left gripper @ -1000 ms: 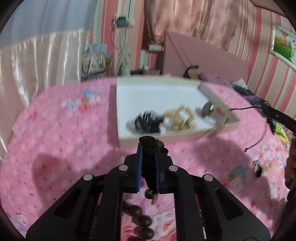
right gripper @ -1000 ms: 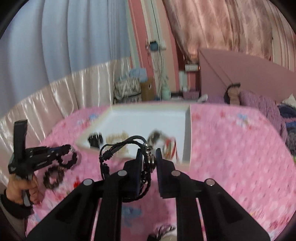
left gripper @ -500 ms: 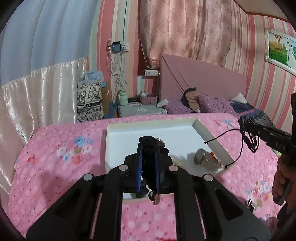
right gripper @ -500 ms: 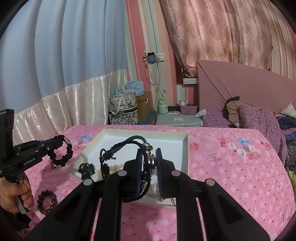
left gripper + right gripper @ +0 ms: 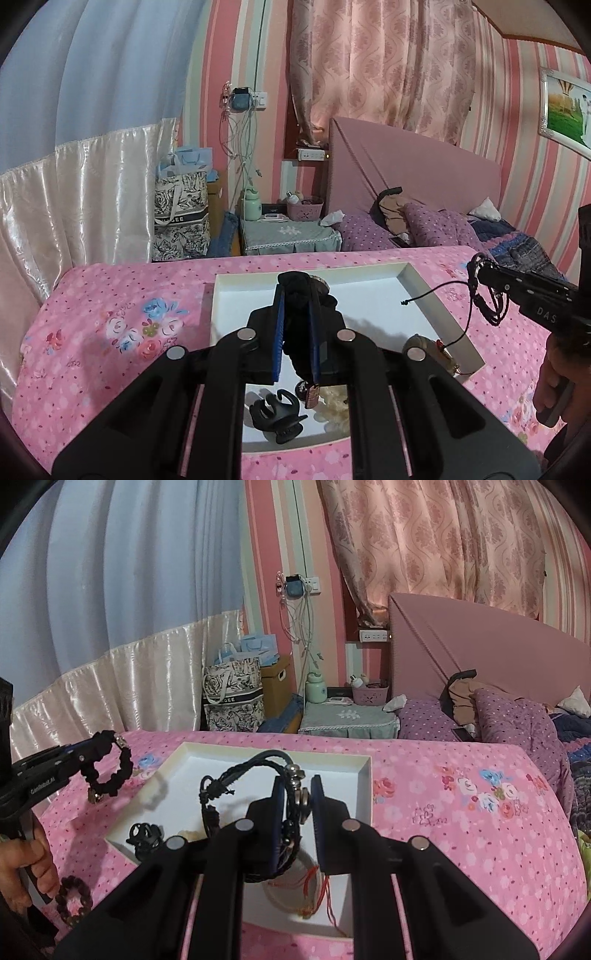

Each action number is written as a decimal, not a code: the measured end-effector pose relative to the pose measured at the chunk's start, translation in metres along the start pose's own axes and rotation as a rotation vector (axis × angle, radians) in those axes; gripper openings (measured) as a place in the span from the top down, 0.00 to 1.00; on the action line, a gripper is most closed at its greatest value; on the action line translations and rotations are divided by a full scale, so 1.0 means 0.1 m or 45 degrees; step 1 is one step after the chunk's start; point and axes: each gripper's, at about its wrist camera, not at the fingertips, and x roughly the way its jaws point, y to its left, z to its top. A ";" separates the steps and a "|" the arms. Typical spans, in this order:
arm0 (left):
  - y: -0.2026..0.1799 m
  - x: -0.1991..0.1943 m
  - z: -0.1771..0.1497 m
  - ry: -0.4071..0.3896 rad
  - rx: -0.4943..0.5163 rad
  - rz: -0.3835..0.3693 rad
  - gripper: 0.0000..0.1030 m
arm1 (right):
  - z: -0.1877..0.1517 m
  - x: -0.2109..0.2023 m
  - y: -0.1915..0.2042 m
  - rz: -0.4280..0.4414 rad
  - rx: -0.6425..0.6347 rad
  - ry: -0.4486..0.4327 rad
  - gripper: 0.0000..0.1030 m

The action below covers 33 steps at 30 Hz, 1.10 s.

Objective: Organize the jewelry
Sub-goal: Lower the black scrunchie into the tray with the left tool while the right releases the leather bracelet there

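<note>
A white tray (image 5: 373, 295) lies on the pink floral cloth; it also shows in the right wrist view (image 5: 192, 768). My left gripper (image 5: 297, 295) is shut on a black beaded bracelet (image 5: 300, 325) with a metal tag, held above the tray; the same bracelet shows in the right wrist view (image 5: 110, 775). My right gripper (image 5: 297, 786) is shut on a black braided leather bracelet (image 5: 251, 771) above the tray; it shows from the left wrist view (image 5: 487, 302). In the tray lie a black hair claw (image 5: 277, 410), a cream piece (image 5: 332, 406) and a red-corded bangle (image 5: 306, 897).
A dark brown bead bracelet (image 5: 74, 901) lies on the cloth left of the tray, near the left hand. A bed with purple pillows (image 5: 517, 720) is at the right. A nightstand (image 5: 347, 716) and bags (image 5: 232, 698) stand beyond the table's far edge.
Both grippers have risen and tilted up from the cloth, each carrying its bracelet, and now hang over the tray. The view has steadied from the earlier blur.
</note>
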 end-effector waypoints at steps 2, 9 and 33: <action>0.00 0.06 -0.02 0.004 0.002 0.005 0.91 | 0.03 0.07 0.01 -0.003 0.001 0.002 0.86; 0.07 0.29 -0.19 0.052 -0.026 0.008 0.91 | -0.10 0.25 0.00 -0.035 -0.001 0.029 0.86; 0.16 0.80 -0.63 0.192 -0.013 0.062 0.90 | -0.45 0.70 -0.26 -0.125 0.043 0.198 0.86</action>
